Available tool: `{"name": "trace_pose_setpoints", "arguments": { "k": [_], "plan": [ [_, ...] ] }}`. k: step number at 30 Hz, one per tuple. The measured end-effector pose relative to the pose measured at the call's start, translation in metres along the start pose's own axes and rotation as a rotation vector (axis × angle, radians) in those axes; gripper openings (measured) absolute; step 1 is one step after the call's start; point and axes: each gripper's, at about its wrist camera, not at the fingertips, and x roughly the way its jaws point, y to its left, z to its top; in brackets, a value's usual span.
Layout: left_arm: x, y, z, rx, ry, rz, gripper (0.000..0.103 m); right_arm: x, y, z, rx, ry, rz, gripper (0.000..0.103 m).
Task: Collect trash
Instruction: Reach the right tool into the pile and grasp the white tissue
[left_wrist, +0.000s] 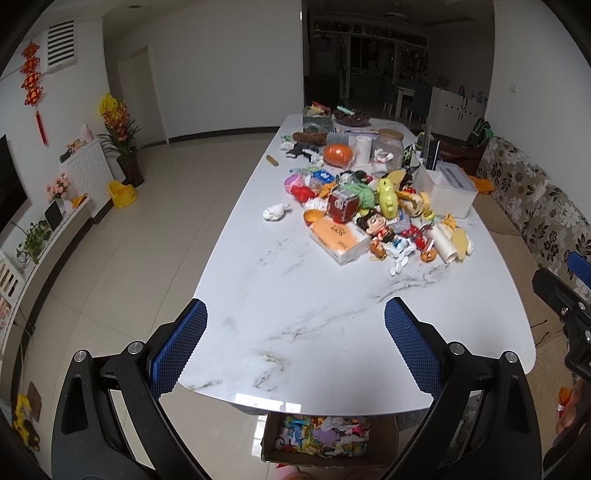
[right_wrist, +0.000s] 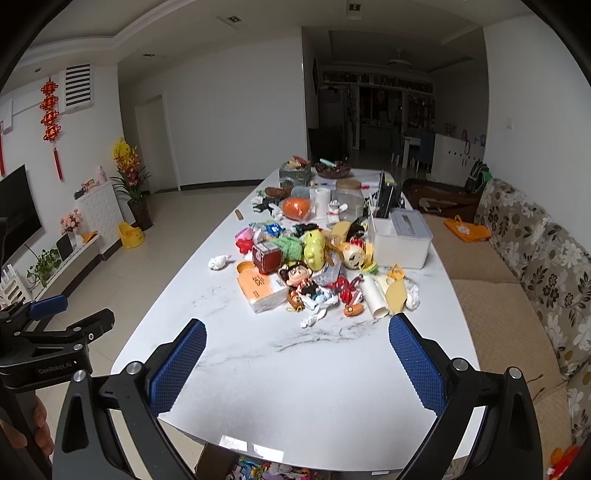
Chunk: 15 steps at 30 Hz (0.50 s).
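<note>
A long white marble table (left_wrist: 332, 332) (right_wrist: 295, 369) carries a pile of toys and trash at its middle. A crumpled white tissue (left_wrist: 275, 211) (right_wrist: 218, 261) lies apart at the pile's left. Another white wad (left_wrist: 398, 264) (right_wrist: 312, 317) lies at the pile's near edge. A cardboard box (left_wrist: 325, 439) (right_wrist: 255, 469) with colourful trash sits on the floor under the table's near end. My left gripper (left_wrist: 295, 321) is open and empty over the near end. My right gripper (right_wrist: 297, 339) is open and empty, also short of the pile.
An orange tissue pack (left_wrist: 338, 238) (right_wrist: 260, 290), a white paper tube (right_wrist: 373, 297), a doll (right_wrist: 295, 277) and a white plastic bin (right_wrist: 402, 240) lie in the pile. A floral sofa (right_wrist: 535, 258) runs along the table's right side. Tiled floor lies to the left.
</note>
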Motion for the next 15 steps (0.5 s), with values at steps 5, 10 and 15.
{"name": "trace_pose_setpoints", "arguments": {
  "k": [5, 10, 15],
  "plan": [
    [0.053, 0.017, -0.035, -0.005, 0.143, -0.009, 0.094, 0.074, -0.029, -0.027, 0.049, 0.148, -0.021, 0.098],
    [0.090, 0.042, -0.093, -0.023, 0.293, 0.047, 0.094, 0.182, -0.081, -0.062, 0.247, 0.370, 0.012, 0.091],
    [0.098, 0.064, -0.129, -0.062, 0.354, 0.088, 0.094, 0.258, -0.065, -0.046, 0.211, 0.407, 0.047, 0.086]
  ]
}}
